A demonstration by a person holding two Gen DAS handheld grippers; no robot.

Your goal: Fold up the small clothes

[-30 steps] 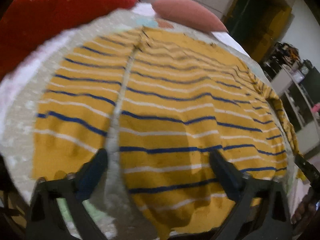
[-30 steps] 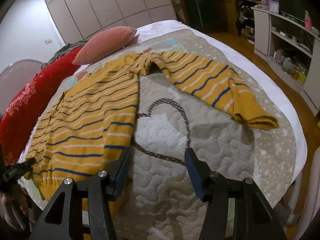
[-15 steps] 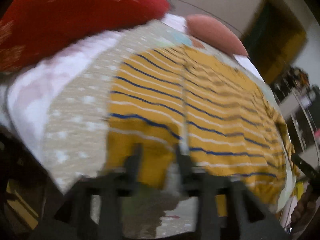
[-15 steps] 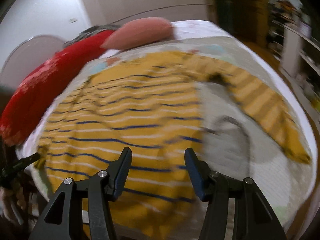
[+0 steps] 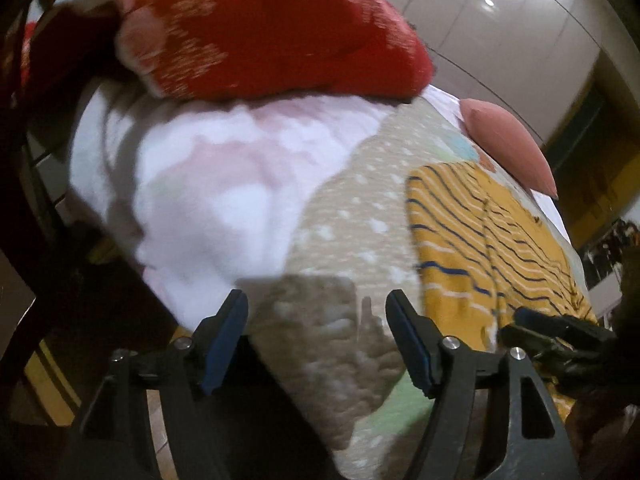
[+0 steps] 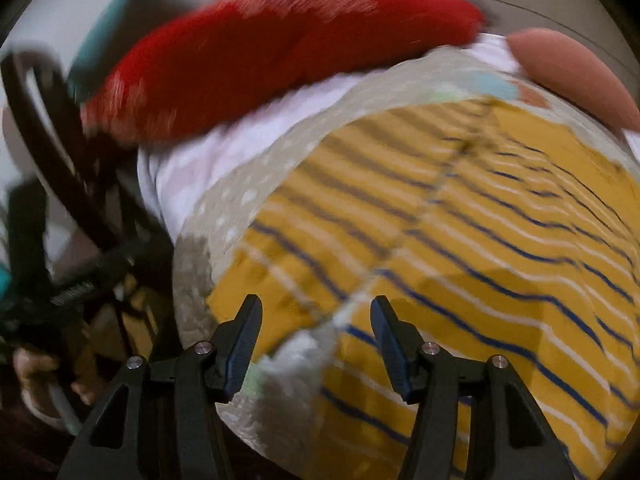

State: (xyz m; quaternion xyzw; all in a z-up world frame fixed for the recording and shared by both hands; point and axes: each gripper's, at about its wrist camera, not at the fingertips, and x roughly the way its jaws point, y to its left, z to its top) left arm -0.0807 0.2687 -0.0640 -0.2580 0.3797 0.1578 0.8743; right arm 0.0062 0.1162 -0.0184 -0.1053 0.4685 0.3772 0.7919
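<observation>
At bottom of the left wrist view, left gripper (image 5: 316, 334): jaws apart and opening, nothing between them, blue pads (image 5: 224, 340) over the corner of the beige dotted quilt (image 5: 352, 216) where it drops off the bed edge. Not on the sweater. Other gripper's black body pokes in at right edge, over the sweater's near hem.

Right gripper (image 6: 316, 338): jaws apart, also opening, nothing clamped. It hangs over the near hem of the yellow sweater (image 6: 480, 248), right where the two front panels split and a wedge of quilt shows through. Can't tell if the pads touch fabric; frame is motion-blurred.

Sweater lies flat on the quilt, spread open, navy and white stripes running across, front placket running away from the camera. In the left view it sits right of centre, well apart from the left gripper.

Beyond the quilt edge: pale pink-white sheet (image 5: 224, 184). On top of that, a big red patterned cushion (image 5: 272, 36). Far end of the sweater: a salmon-pink pillow (image 5: 508, 148), touching or just beside the collar area. Behind it, pale wardrobe doors (image 5: 500, 28).

Left edge of right view: dark curved frame, a person's hand low down, blurred.
</observation>
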